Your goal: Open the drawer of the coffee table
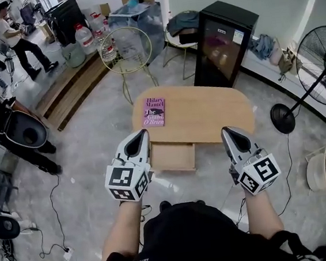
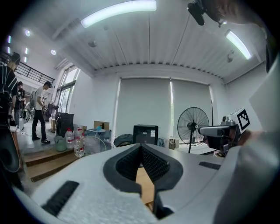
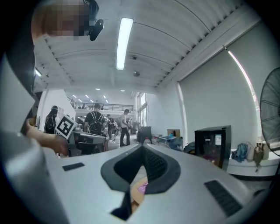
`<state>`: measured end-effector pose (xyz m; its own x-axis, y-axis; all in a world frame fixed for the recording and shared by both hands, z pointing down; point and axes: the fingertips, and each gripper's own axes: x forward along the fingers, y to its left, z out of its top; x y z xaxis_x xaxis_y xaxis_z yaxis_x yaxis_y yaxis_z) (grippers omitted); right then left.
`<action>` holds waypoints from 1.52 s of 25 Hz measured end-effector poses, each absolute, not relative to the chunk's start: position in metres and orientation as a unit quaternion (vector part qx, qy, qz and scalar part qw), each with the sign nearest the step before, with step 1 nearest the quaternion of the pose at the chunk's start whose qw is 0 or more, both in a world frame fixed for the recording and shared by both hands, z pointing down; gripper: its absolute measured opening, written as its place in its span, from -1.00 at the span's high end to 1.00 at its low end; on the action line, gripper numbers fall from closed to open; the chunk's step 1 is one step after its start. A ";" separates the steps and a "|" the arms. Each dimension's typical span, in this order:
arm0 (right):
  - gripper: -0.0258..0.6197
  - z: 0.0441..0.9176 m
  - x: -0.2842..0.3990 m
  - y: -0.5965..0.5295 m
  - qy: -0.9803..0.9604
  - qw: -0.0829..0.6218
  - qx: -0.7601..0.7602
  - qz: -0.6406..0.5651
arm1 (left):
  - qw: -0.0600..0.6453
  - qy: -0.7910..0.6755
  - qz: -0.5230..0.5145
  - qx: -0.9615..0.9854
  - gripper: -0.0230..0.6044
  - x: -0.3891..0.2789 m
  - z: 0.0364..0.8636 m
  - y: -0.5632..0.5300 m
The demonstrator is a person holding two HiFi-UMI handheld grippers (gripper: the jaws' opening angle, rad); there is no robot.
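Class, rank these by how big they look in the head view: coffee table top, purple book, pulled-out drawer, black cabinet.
1. coffee table top
2. black cabinet, farther off, so real size unsure
3. drawer
4. purple book

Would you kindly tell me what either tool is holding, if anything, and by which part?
Nothing is held: the left tool and the right tool are both shut and empty, clear of the drawer.
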<state>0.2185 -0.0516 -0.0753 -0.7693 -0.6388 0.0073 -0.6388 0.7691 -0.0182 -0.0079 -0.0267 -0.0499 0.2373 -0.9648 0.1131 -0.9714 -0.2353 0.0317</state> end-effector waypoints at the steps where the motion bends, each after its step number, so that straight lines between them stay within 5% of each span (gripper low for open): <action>1: 0.91 -0.074 0.216 -0.051 -0.941 0.005 0.339 0.009 | 0.054 -0.615 0.033 0.786 0.90 -0.011 -0.047 -0.026; 38: 0.92 -0.068 0.187 -0.043 -0.949 0.031 0.315 -0.002 | 0.045 -0.585 0.061 0.807 0.90 -0.011 -0.030 -0.026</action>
